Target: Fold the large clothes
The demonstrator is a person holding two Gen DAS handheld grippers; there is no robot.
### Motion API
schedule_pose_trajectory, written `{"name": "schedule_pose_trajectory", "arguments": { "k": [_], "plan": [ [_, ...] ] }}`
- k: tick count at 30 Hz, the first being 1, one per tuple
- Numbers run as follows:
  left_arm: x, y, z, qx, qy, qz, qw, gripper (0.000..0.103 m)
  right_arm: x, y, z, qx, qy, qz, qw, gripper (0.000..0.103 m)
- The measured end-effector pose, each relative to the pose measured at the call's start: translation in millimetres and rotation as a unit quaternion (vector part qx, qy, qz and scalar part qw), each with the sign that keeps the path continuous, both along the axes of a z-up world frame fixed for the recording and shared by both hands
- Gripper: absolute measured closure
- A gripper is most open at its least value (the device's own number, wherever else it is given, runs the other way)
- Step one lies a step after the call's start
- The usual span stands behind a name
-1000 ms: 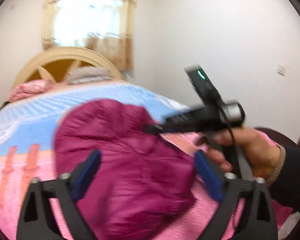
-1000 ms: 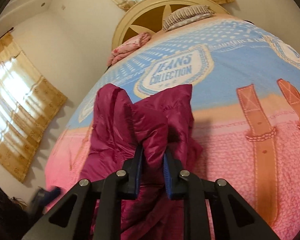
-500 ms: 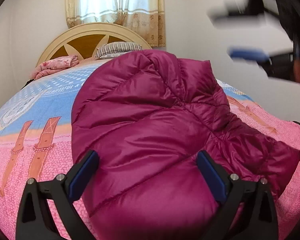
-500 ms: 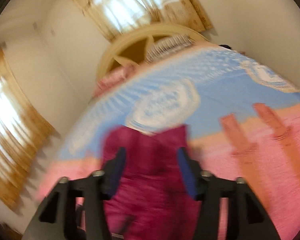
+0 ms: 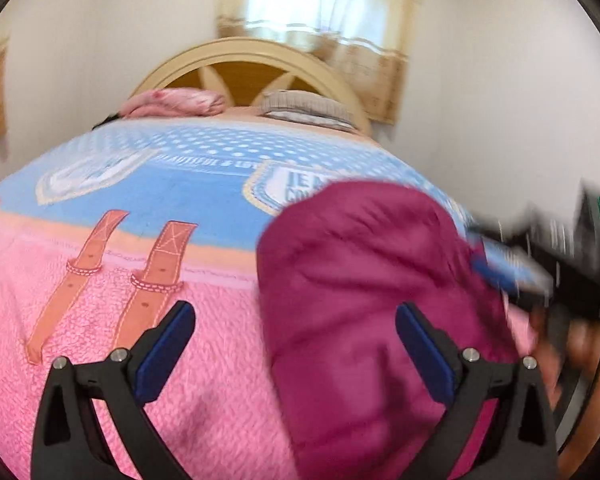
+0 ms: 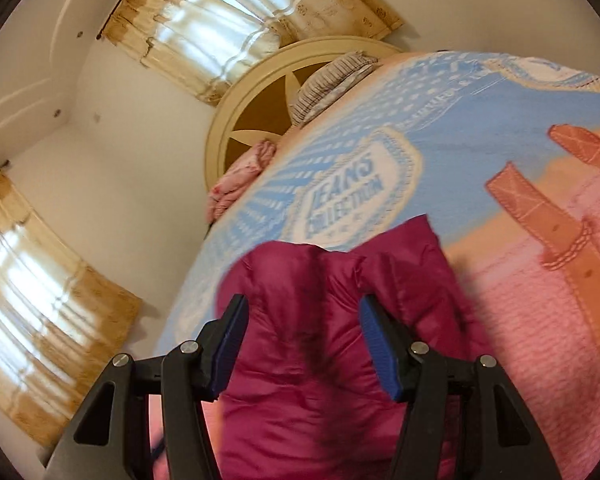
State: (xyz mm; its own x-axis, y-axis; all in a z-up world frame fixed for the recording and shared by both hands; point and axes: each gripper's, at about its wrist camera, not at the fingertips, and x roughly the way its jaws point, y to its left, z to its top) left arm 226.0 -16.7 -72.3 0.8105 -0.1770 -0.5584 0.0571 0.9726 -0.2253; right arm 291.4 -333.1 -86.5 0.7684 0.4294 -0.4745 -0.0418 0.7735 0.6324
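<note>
A magenta puffer jacket (image 5: 364,300) lies bunched on the pink and blue bedspread (image 5: 140,208). My left gripper (image 5: 296,344) is open and empty just above the bed, with the jacket's left edge between its pads. The jacket also shows in the right wrist view (image 6: 332,340). My right gripper (image 6: 300,344) is open over the jacket's middle, holding nothing. The right gripper also shows, blurred, at the right edge of the left wrist view (image 5: 516,272), beside the jacket.
The bedspread (image 6: 460,152) covers a bed with a cream wooden headboard (image 5: 252,68). A pink pillow (image 5: 172,104) and a striped pillow (image 5: 304,110) lie at its head. Curtained windows (image 6: 204,32) and white walls surround the bed.
My right gripper opened and let go of the jacket fold, and the jacket dropped onto the bed. My left gripper swung left, so the jacket now sits to its right.
</note>
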Motion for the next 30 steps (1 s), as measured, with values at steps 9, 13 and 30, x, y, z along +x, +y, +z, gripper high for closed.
{"name": "schedule_pose_trajectory", "arguments": {
  "k": [9, 13, 30],
  "plan": [
    [69.1, -68.7, -5.4, 0.090, 0.026, 0.032, 0.9951, 0.000, -1.3, -9.9, -24.3, -0.079, 0.006, -0.001, 0.997, 0.045],
    [80.7, -69.1, -27.2, 0.082, 0.068, 0.032, 0.9938, 0.000, -5.7, -19.4, -36.9, -0.067, 0.012, -0.004, 0.998, 0.046],
    [86.9, -68.2, -55.5, 0.061, 0.111, 0.028, 0.9916, 0.000, 0.0, -8.2, -50.7, -0.099, 0.024, 0.009, 0.995, 0.045]
  ]
}}
